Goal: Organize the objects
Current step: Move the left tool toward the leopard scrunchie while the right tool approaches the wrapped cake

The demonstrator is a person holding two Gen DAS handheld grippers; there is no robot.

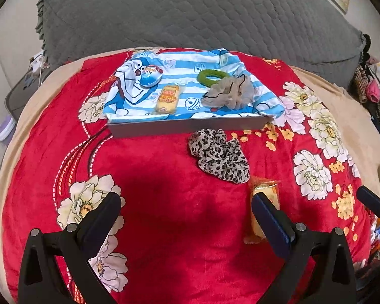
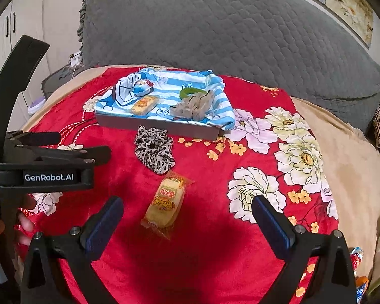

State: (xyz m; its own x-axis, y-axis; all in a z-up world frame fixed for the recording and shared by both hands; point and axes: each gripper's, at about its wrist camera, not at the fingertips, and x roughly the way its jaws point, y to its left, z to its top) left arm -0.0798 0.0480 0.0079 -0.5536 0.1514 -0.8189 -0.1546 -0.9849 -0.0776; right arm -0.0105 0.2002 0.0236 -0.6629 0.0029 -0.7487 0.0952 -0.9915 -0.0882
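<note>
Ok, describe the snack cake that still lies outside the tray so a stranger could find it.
Start at the red floral blanket. In front of the cloth-lined grey tray lies a leopard-print fabric scrunchie; just nearer is the yellow snack cake in clear orange-printed wrapper. Its twin lies inside the tray.

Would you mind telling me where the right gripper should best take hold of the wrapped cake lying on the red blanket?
Probably across the middle of the wrapped cake, from above. It lies flat and tilted, long axis running toward the leopard scrunchie, so the open right gripper should close on its long sides, not the crinkly sealed ends.
</note>
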